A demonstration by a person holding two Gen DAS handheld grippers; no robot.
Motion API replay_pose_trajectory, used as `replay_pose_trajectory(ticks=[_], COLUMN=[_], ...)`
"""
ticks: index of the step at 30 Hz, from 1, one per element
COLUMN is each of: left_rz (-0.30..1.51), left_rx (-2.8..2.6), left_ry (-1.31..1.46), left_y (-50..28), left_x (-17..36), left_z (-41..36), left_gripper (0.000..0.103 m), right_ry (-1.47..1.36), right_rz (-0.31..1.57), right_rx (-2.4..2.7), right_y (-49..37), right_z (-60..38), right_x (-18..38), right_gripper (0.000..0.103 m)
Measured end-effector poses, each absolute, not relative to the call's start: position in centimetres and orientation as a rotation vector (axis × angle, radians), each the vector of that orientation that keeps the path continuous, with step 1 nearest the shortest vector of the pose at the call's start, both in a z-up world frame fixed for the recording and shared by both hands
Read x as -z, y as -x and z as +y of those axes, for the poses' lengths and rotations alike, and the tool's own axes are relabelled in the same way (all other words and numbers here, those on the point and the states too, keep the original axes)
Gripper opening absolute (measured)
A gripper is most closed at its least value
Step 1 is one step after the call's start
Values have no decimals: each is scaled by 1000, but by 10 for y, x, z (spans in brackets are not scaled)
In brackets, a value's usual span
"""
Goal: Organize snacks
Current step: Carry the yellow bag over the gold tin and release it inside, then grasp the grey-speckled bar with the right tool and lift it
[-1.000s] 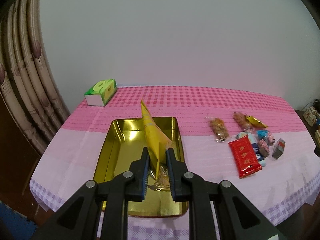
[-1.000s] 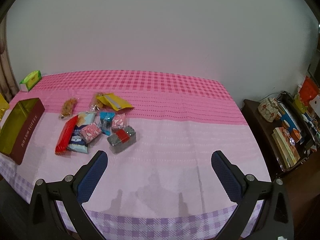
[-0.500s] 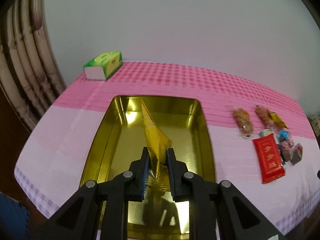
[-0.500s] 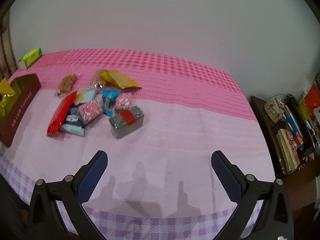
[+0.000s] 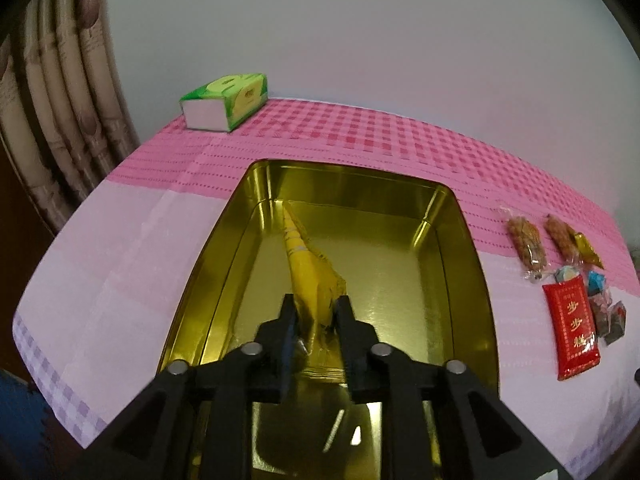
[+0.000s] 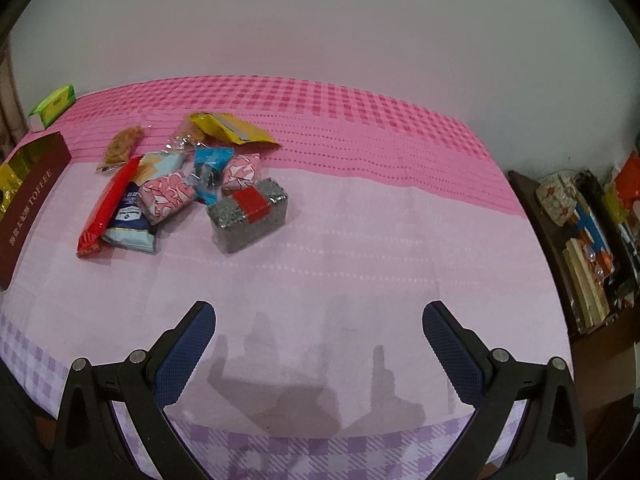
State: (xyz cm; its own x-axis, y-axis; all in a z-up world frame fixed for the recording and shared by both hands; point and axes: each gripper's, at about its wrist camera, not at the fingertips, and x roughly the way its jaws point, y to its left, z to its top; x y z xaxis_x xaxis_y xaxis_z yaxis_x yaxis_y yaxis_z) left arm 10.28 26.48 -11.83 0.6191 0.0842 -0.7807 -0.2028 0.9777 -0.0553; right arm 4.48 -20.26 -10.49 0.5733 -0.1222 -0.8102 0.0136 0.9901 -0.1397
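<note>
Your worktop (image 6: 360,240) carries a gold tin (image 5: 472,264) whose maroon side reads "TOFFEE"; your left gripper (image 5: 316,312) hangs inside it, jaws opening around the yellow packet (image 5: 308,276); your right gripper (image 6: 320,320) gapes wide, empty, near the snack pile (image 6: 180,196), including a red Chinese-lettered packet (image 5: 574,328).
</note>
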Motion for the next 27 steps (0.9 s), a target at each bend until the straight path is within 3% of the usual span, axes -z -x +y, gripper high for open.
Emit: replay_pose_trajectory(ticks=[1,3,14,16,18,19,22,27], left_rz=[891,875,720,678,656,651,679,673], left_rx=[-163,-159,-20,27,69,89,139,198], left_ry=[157,170,207,230,217,200,171,203], left_y=[-102,-98,5,28,47,54,60,63], left_x=[119,116,58,50,49,50,61,60], left_z=[267,270,242,233,221,214,199,192], left_gripper=[44,52,53,60,61,61,61,61], right_ry=[111,94,-83,-125,-197,-224,-295,-337], right_rz=[960,964,907,905,911,909,910,924], right_rx=[74,62,-7,31,58,68,160,145], right_y=[-45,-45,-52,-63,-77,-82,-100,-121], right_z=[-204,-204,-199,-196,-194,-193,-195,-183], right_x=[107,111,119,121,123,124,129,133], right_gripper=[103,103,103,103,101,99,80,63])
